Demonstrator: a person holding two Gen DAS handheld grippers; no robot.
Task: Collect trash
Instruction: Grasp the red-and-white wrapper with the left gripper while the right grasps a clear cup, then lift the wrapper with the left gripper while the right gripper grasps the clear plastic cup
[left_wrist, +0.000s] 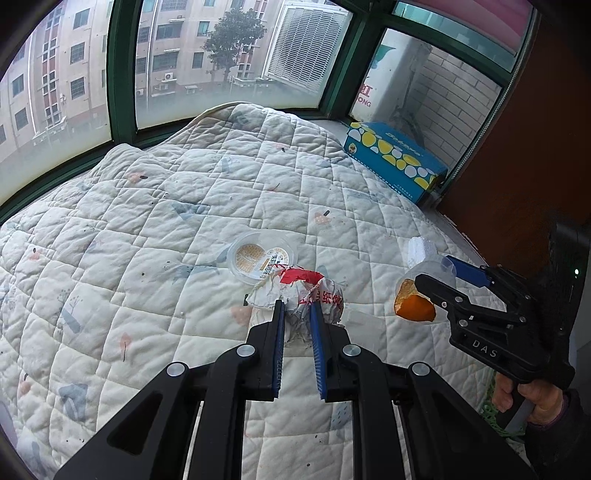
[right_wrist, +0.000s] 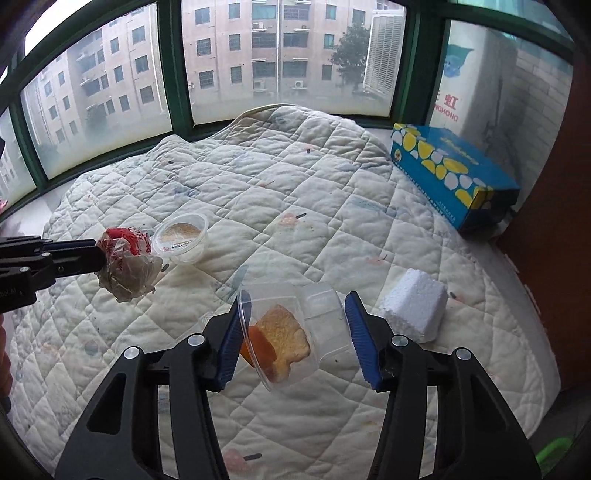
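A: What is the right gripper (right_wrist: 291, 334) carrying?

B: A clear plastic cup (right_wrist: 295, 332) lying sideways, with orange peel (right_wrist: 280, 341) inside. The blue pads are pressing on its rim and base, and it is hanging above the quilt (right_wrist: 295, 184) near the right edge. It is looking thin and slick, so I am judging that a hard squeeze would buckle it and tip the peel out.

A: And the left gripper (left_wrist: 297, 317)?

B: Its jaws are nearly closed, pinching a crumpled wrapper (left_wrist: 295, 291) over the quilt's middle. That one is looking light and soft, so any fold serves as a hold.

A: What is remaining?

B: A small lidded tub (left_wrist: 260, 256) is lying mid-quilt, and a foam block (right_wrist: 413, 302) is sitting near the right edge; it should crumble under pressure, so broad faces are seeming safest.
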